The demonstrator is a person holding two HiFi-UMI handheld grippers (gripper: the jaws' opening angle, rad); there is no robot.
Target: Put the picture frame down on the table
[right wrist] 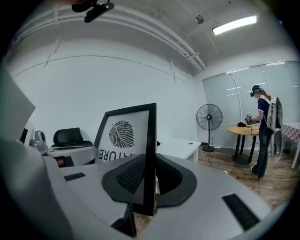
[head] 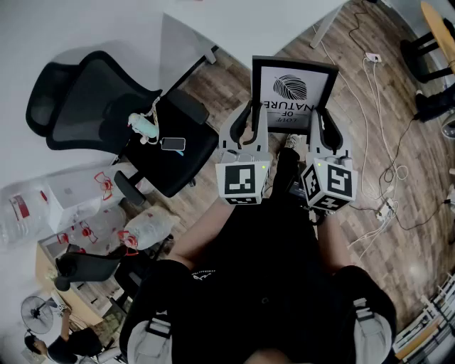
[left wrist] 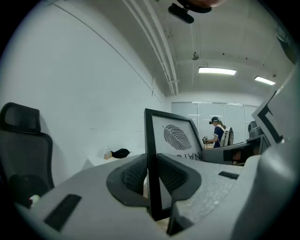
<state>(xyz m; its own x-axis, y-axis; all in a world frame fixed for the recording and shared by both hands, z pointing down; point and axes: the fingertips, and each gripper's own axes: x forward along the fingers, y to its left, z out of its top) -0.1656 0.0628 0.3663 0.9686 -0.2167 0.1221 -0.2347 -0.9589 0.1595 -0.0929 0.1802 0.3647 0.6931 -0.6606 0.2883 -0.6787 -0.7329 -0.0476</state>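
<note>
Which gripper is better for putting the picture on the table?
Left, narrowly: the left gripper and right gripper each clamp a side of the picture frame, but the white table lies ahead, slightly leftward.

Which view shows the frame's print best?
The head view: the frame faces the camera, leaf and lettering visible, though upside down. Both gripper views show it slantwise, leaf visible, lettering partly cut off.

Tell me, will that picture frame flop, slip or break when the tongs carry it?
Probably not floppy: the picture frame looks straight, held only by its side edges. It may slip, since the left tongs and right tongs pinch just a thin, smooth black border. Its flat front might be glass, so it could crack if dropped.
</note>
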